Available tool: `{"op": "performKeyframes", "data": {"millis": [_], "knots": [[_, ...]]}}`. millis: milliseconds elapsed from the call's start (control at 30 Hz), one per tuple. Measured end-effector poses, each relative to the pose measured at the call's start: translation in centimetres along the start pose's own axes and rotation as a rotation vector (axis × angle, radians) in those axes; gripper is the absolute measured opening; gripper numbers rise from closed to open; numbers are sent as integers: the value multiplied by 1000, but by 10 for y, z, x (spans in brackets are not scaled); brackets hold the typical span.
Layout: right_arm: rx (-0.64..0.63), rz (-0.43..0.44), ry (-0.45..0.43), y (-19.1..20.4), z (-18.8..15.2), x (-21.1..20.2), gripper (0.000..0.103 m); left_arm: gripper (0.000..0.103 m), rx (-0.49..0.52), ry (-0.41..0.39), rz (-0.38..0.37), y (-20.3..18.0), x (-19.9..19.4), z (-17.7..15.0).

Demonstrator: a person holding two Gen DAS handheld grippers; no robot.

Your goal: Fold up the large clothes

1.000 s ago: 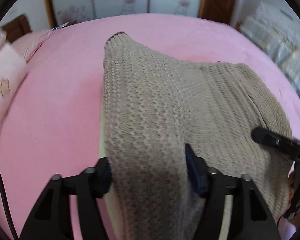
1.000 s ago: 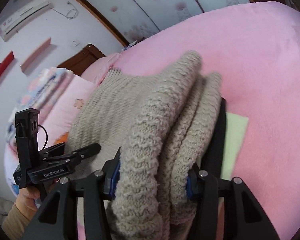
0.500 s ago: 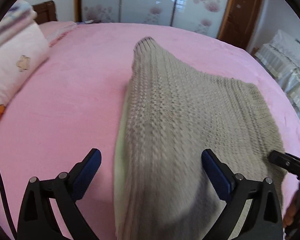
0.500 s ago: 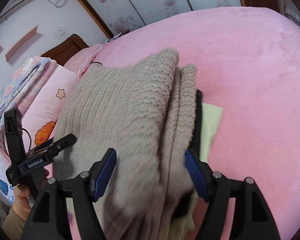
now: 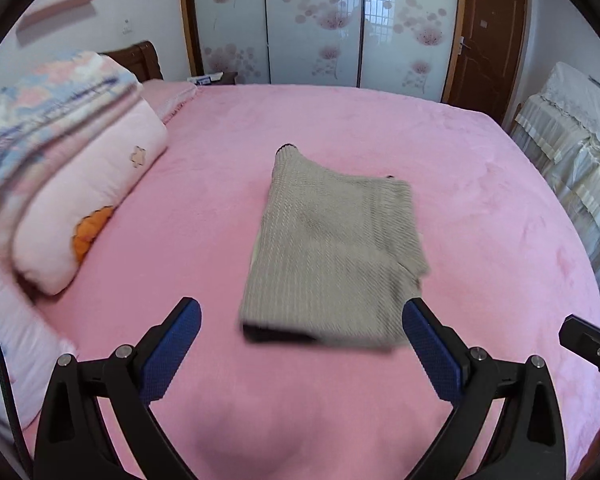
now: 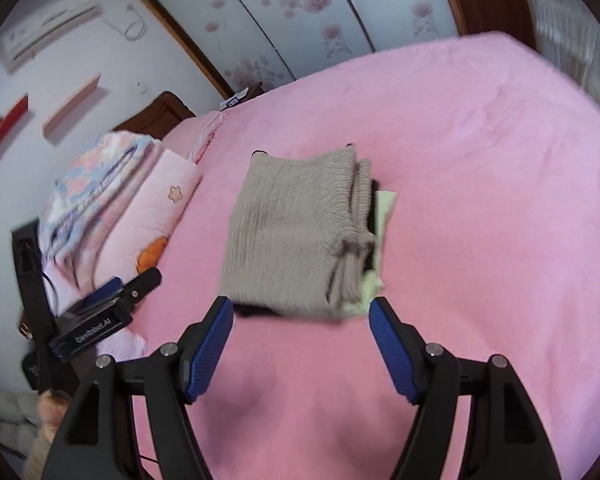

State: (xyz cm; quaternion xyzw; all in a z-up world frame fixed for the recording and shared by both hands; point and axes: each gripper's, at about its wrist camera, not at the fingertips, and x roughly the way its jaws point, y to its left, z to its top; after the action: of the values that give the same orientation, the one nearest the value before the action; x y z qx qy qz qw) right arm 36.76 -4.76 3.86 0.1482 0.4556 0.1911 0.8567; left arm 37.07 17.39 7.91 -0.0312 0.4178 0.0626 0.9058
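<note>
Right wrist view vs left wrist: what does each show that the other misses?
Only right wrist: the air conditioner on the wall, a light green item sticking out under the sweater, and the left tool's body. Only left wrist: the brown door and a lace-covered piece of furniture. Both: the folded beige sweater lying free on the pink bed, the stacked bedding, the floral wardrobe doors.
</note>
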Motion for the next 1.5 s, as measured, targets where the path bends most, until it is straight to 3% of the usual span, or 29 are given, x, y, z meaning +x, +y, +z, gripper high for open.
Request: {"op": "performKeyframes", "data": {"millis": [100, 300, 433, 600, 900, 1167, 1500], "knots": [[-49, -81, -8, 18, -25, -54, 72, 100, -1, -2, -37, -15, -65, -24], [-98, -100, -34, 40, -74, -144, 73, 100, 23, -5, -85, -46, -158, -69], [-141, -105, -63, 48, -109, -187, 73, 100, 29, -40, -113, -58, -218, -108], [-169, -118, -90, 50, -159, -224, 74, 100, 23, -55, -118, -67, -266, -160], [-133, -147, -193, 31, -228, -259, 76, 100, 21, -155, -67, -80, -313, -237], [-77, -209, -252, 3, -280, -264, 76, 100, 12, -190, -51, -91, -315, -297], [-88, -323, -247, -10, -315, -248, 76, 100, -10, -72, -46, -101, -270, -338]]}}
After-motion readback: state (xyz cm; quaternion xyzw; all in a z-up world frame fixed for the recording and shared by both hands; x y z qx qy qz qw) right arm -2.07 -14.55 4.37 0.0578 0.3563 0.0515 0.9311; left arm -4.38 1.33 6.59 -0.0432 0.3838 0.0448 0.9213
